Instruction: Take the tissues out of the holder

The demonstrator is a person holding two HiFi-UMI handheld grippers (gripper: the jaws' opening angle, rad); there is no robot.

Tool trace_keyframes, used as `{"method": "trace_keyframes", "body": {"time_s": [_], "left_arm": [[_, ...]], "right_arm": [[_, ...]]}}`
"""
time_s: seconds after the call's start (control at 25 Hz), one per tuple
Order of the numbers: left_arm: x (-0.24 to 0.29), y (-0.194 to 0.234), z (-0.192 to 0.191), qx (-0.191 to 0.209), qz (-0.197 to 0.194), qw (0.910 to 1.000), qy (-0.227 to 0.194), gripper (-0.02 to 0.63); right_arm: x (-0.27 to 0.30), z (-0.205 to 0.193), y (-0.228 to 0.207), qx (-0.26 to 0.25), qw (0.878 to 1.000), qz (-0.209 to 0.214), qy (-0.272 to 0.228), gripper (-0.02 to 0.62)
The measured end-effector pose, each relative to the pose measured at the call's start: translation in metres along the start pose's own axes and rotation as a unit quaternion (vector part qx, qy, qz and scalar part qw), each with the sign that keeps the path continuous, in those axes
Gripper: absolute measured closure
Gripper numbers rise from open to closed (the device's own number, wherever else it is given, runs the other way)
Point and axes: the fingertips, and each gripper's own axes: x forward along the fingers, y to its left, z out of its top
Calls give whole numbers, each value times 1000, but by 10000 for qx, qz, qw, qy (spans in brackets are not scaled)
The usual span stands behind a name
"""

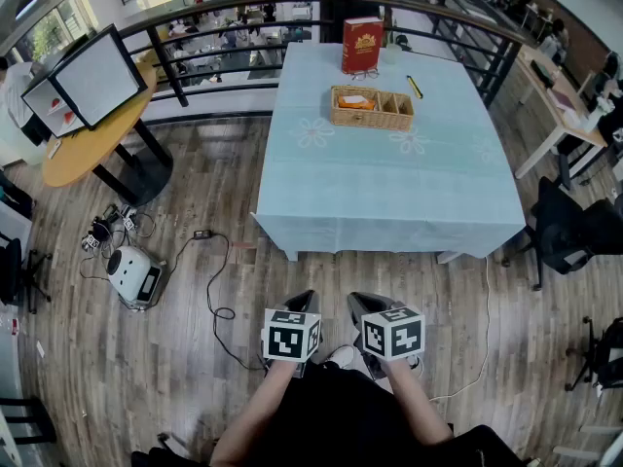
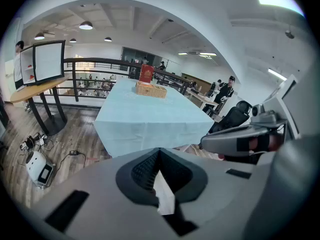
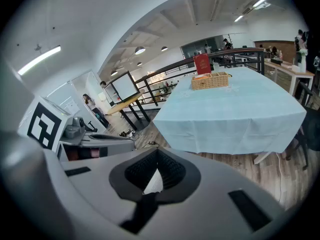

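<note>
— Where are the grippers?
— Low in the head view, close to the body. The left gripper [image 1: 303, 302] and right gripper [image 1: 361, 305] sit side by side, just apart, both pointing forward and slanting down.
— And the jaws?
— Each gripper's own view shows its tips meeting, with nothing between them. Both are closed and empty.
— And the arms?
— The left arm [image 1: 255, 412] and right arm [image 1: 417, 402] are bare at the forearm. They reach forward from the torso and draw slightly inward toward the grippers.
</note>
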Motion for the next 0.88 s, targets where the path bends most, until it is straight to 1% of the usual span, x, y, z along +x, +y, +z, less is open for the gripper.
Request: {"method": "trace_keyframes", "body": {"time_s": [0.24,0.56,0.76,0.88], "left_arm": [[-1,-2,-4,-10,-4,10000,33,604],[-8,8,-5,-90,94,9999,-3,604],[-7,8,-1,-106,109,9998,-143,604],[-3,5,3,-51,83,9998,-183,604]], "right_arm": [[0,-4,-1,13,10000,8,43,588],[5,-1,11,-83,9999,136,53,588],[-2,3,6,-20,9994,253,-244,588],[-10,6,-5,49,9984,284,-488,588]]}}
